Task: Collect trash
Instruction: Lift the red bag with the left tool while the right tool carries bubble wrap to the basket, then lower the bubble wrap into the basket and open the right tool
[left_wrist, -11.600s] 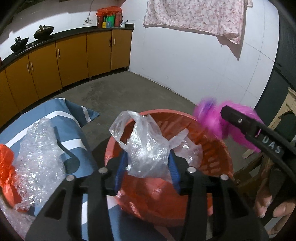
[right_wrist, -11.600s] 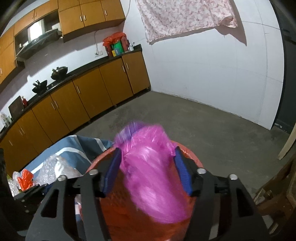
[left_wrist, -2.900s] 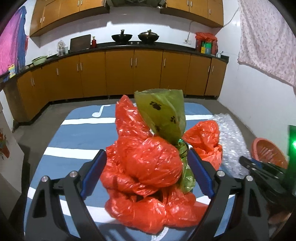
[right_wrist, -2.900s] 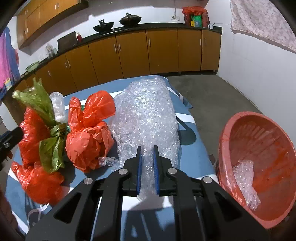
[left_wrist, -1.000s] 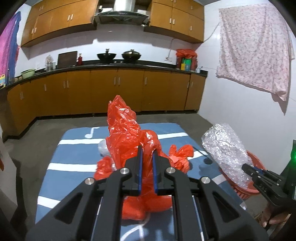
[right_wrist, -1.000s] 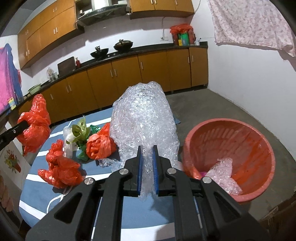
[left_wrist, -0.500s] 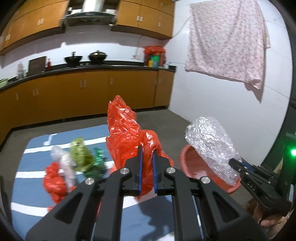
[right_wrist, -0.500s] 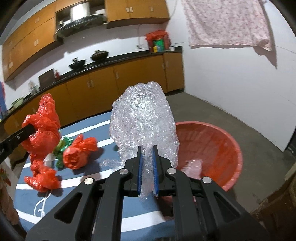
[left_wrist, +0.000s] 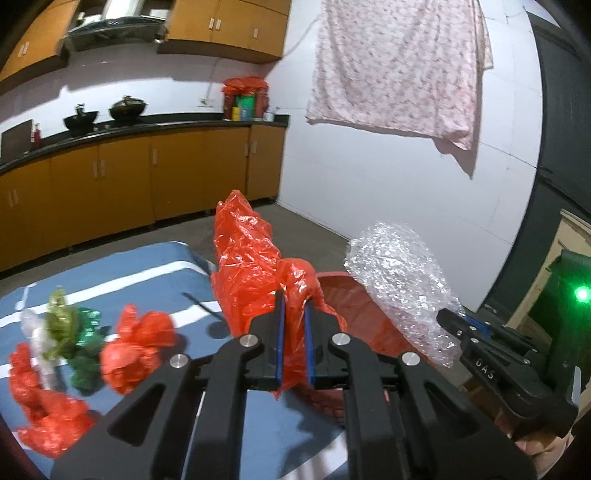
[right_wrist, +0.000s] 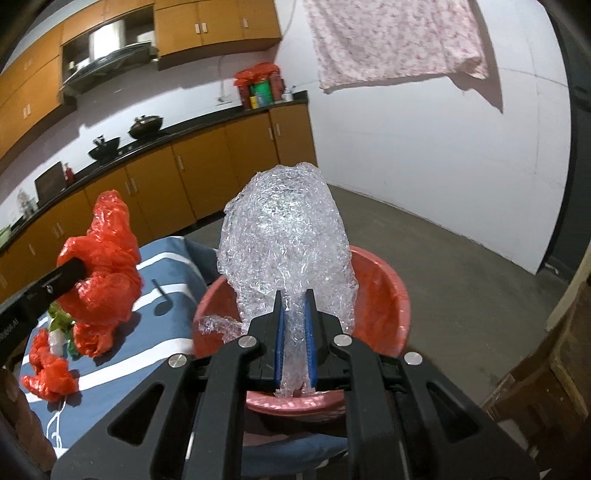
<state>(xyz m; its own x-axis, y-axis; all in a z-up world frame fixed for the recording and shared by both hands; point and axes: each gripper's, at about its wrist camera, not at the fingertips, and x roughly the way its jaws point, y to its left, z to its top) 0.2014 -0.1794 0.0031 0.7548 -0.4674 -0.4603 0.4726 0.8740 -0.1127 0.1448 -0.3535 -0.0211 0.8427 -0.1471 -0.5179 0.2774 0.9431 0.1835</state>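
My left gripper (left_wrist: 294, 325) is shut on a crumpled red plastic bag (left_wrist: 251, 258) and holds it in the air beside the red basin (left_wrist: 347, 291). The bag also shows in the right wrist view (right_wrist: 107, 266). My right gripper (right_wrist: 294, 325) is shut on a wad of clear bubble wrap (right_wrist: 288, 236) and holds it over the red basin (right_wrist: 384, 291). The wad also shows in the left wrist view (left_wrist: 399, 277), with the right gripper (left_wrist: 461, 325) below it. The basin's inside is mostly hidden.
More trash lies on the blue striped tablecloth (left_wrist: 155, 273): red bags (left_wrist: 136, 347), another red bag (left_wrist: 48, 421), a green bag (left_wrist: 74, 332) and a clear bag (left_wrist: 33, 328). Orange kitchen cabinets (left_wrist: 147, 173) line the far wall. Wooden furniture (right_wrist: 554, 369) stands right of the basin.
Both grippers have swung right toward the basin with their loads. The bubble wrap now hangs over the basin, and the red bag has come up to its rim.
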